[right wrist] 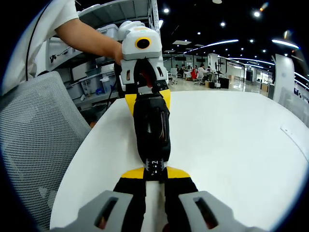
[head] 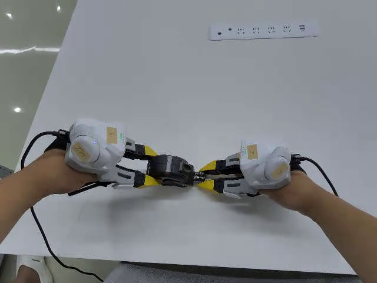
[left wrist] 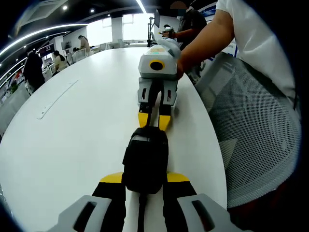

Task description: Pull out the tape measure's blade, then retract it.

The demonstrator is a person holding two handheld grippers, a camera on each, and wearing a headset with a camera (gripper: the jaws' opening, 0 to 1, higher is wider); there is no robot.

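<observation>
The black tape measure (head: pixel 172 170) sits just above the white table (head: pixel 177 76), near its front edge. My left gripper (head: pixel 154 166) is shut on the case from the left, its yellow-tipped jaws on either side. In the left gripper view the case (left wrist: pixel 146 157) stands between my jaws (left wrist: pixel 145 177). My right gripper (head: pixel 204 175) meets it from the right, shut on the blade's end hook (right wrist: pixel 152 166) right at the case mouth. Hardly any blade shows. The right gripper view has the case (right wrist: pixel 152 125) with the left gripper (right wrist: pixel 147 99) behind it.
A white power strip (head: pixel 263 30) lies at the table's far side. Black cables (head: pixel 35 218) trail from both grippers over the front edge. A grey mesh chair (left wrist: pixel 251 145) stands by the table's near edge. Open tabletop stretches behind the grippers.
</observation>
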